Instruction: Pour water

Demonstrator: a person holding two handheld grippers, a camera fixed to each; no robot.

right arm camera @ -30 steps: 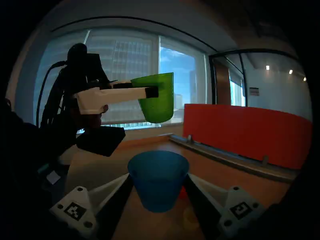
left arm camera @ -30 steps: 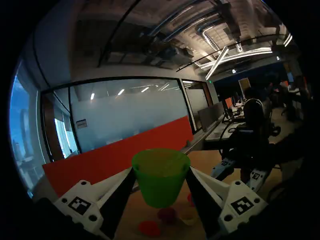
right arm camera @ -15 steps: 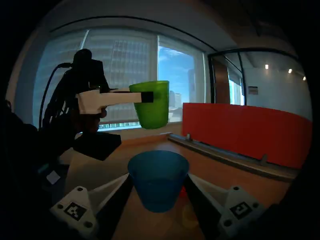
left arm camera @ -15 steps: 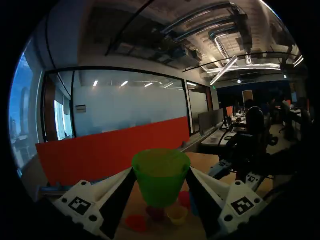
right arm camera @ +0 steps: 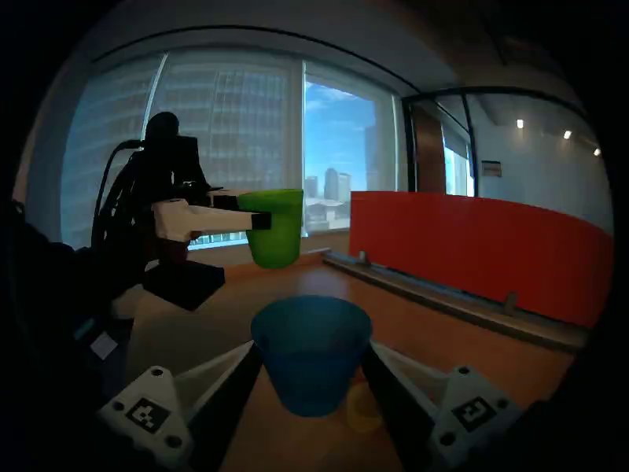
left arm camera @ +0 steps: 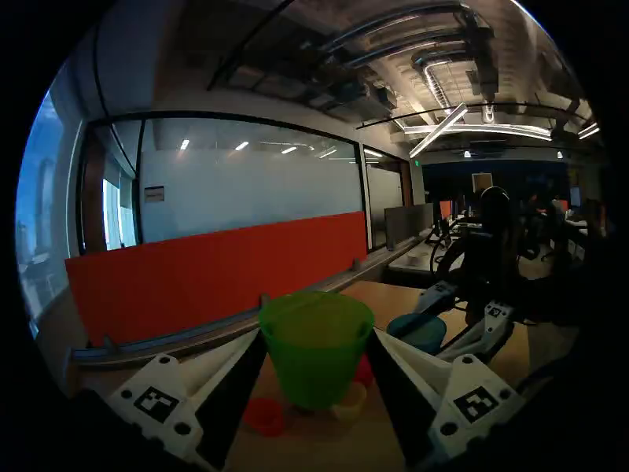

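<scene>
In the left gripper view my left gripper (left arm camera: 316, 358) is shut on a green plastic cup (left arm camera: 316, 346), held upright above the wooden table (left arm camera: 409, 295). In the right gripper view my right gripper (right arm camera: 311, 362) is shut on a blue cup (right arm camera: 311, 350), also upright. The right gripper view shows the green cup (right arm camera: 275, 226) in the left gripper (right arm camera: 271, 222) farther off to the left, level and upright. The blue cup (left arm camera: 417, 330) and the right gripper (left arm camera: 436, 326) appear at the right of the left gripper view. I cannot see water in either cup.
Small red cups (left arm camera: 266, 414) and a yellow one (left arm camera: 350, 400) stand on the table below the green cup. An orange partition (left arm camera: 212, 271) runs along the table's far edge. A dark stand with a black base (right arm camera: 185, 282) sits by the windows. A yellow cup (right arm camera: 363, 407) lies under the blue cup.
The left gripper has come down and levelled, bringing the green cup from a tilt to upright and lower. The blue cup has stayed put in the right gripper.
</scene>
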